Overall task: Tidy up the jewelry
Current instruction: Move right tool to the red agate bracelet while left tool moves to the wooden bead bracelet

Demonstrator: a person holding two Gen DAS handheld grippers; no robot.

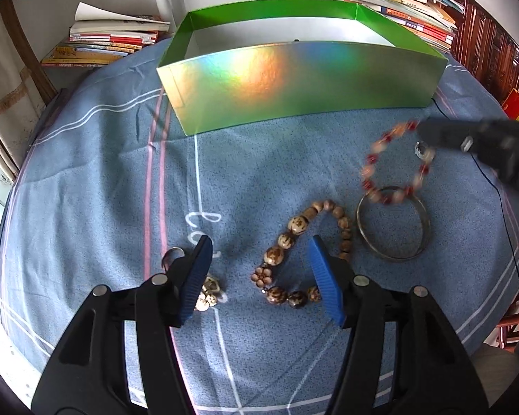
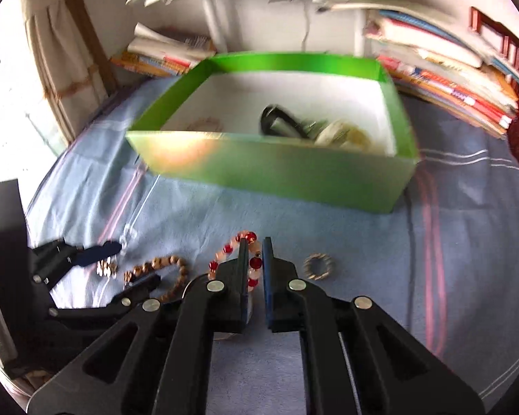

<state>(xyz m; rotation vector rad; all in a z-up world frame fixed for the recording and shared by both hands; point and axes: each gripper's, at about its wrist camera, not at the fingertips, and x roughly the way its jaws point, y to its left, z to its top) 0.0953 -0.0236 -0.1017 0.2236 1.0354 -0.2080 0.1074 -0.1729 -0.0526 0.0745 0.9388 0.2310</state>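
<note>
My right gripper (image 2: pixel 255 243) is shut on a red and pale bead bracelet (image 2: pixel 251 263) and holds it above the cloth; it hangs blurred in the left wrist view (image 1: pixel 394 162) from the right gripper (image 1: pixel 424 128). My left gripper (image 1: pixel 259 242) is open and empty, low over a brown wooden bead bracelet (image 1: pixel 294 259). A metal bangle (image 1: pixel 392 223) lies to its right, a small silver piece (image 1: pixel 209 292) by the left finger. The green box (image 1: pixel 294 83) stands behind and holds several items (image 2: pixel 294 124).
A small beaded ring (image 2: pixel 319 265) lies on the blue cloth (image 1: pixel 103 173) right of the right gripper. Stacks of books (image 1: pixel 103 39) stand behind the box on both sides. A curtain hangs at the left.
</note>
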